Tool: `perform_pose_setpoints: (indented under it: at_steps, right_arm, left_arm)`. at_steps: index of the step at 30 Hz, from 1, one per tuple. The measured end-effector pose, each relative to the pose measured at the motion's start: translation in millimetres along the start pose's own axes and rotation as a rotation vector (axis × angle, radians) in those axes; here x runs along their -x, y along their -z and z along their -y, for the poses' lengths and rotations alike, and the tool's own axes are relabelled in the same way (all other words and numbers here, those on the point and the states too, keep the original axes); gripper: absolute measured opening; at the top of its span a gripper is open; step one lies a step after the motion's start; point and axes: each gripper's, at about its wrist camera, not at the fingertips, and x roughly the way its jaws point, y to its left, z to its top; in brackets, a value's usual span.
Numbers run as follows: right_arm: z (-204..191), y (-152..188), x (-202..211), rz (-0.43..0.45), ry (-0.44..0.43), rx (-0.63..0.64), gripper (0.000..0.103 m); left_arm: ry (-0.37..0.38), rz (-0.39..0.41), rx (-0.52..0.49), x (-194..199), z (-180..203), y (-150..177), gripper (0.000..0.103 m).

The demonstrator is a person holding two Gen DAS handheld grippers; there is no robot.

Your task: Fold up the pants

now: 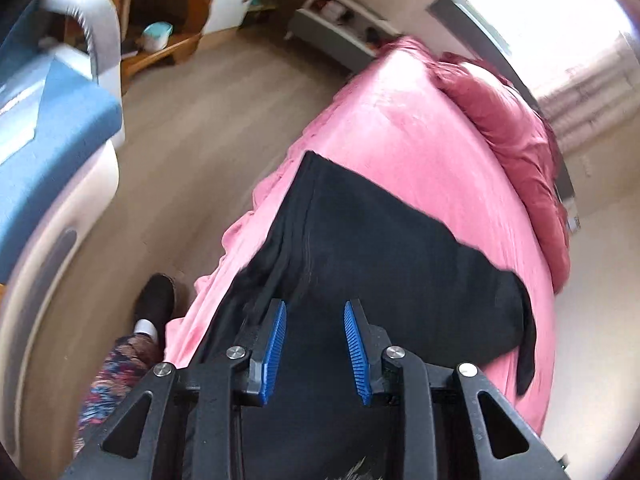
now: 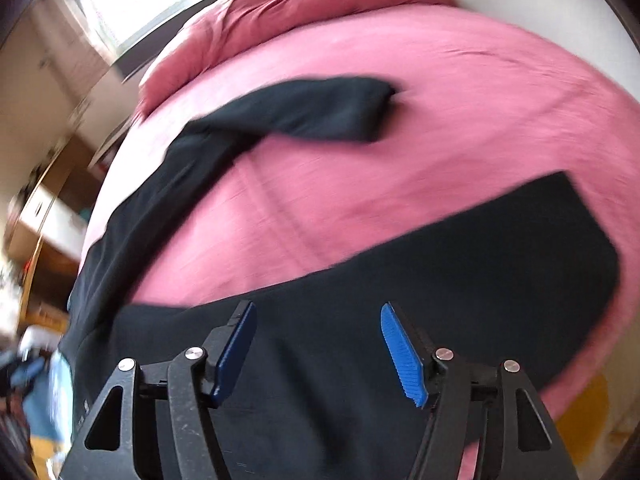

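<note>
Black pants (image 1: 380,248) lie spread on a pink bed sheet (image 1: 400,120). In the right wrist view the pants (image 2: 360,340) spread into two legs: one runs far left with its end folded back (image 2: 320,112), the other stretches right (image 2: 540,240). My left gripper (image 1: 315,308) hovers open over the pants, blue pads apart, nothing between them. My right gripper (image 2: 318,312) is open wide above the near part of the pants, holding nothing.
A darker red duvet (image 1: 508,120) is bunched at the far side of the bed. A blue and white chair (image 1: 52,120) stands left on the wood floor (image 1: 192,128). The person's shoe (image 1: 156,300) is beside the bed edge. Wooden shelves (image 1: 160,40) stand behind.
</note>
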Motion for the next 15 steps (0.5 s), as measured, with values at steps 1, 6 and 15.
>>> perform_pose_setpoints:
  at_steps: [1,6,15]
  right_arm:
    - [-12.7,0.6,-9.3,-0.015,-0.012,0.017,0.065]
    - [-57.9,-0.3,-39.5,-0.064,-0.072,0.068,0.065]
    - [-98.2,-0.1,-67.2,-0.12,-0.109,0.128,0.068]
  left_arm:
    - [0.008,-0.017,0.021,-11.6,2.2,-11.6,0.031]
    - [-0.012,-0.048,0.107,-51.3,6.5,-53.2,0.033]
    - [-0.082,-0.059,0.166,-103.5,6.8,-109.9,0.039]
